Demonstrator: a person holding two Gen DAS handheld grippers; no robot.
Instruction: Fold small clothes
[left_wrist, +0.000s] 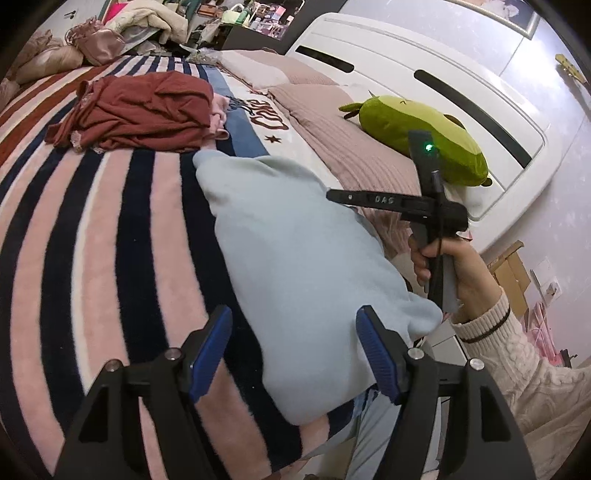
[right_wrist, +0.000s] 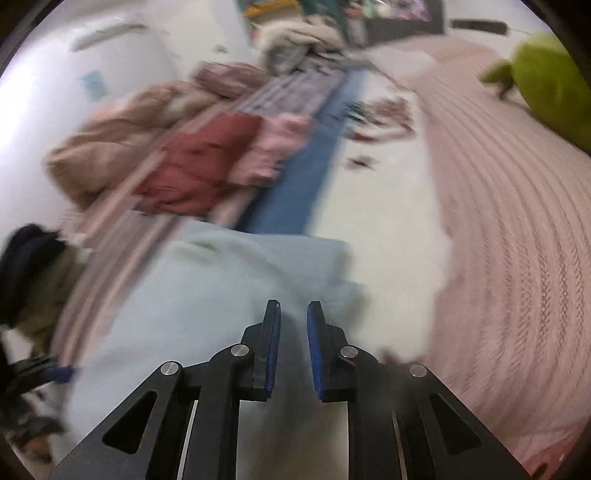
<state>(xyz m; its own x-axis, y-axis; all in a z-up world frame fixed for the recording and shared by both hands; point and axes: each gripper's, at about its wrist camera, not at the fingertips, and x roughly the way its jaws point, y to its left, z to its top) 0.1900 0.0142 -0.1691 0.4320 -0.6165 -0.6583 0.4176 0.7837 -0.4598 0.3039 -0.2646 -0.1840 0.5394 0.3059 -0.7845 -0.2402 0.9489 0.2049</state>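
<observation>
A pale blue garment (left_wrist: 295, 258) lies folded on the striped blanket (left_wrist: 92, 240) of a bed. The left gripper (left_wrist: 295, 354) has its jaws spread over the garment's near edge, not pressing it. The right gripper (right_wrist: 293, 350) has its jaws close together with a narrow gap, nothing between them. Beyond lie a crumpled maroon garment (left_wrist: 140, 114), a green plush toy (left_wrist: 417, 133) and a white headboard (left_wrist: 388, 55).

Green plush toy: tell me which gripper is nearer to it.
Right. The right gripper hangs just in front of the green plush toy, above the light blue garment; the left gripper sits back at that garment's near end.
</observation>
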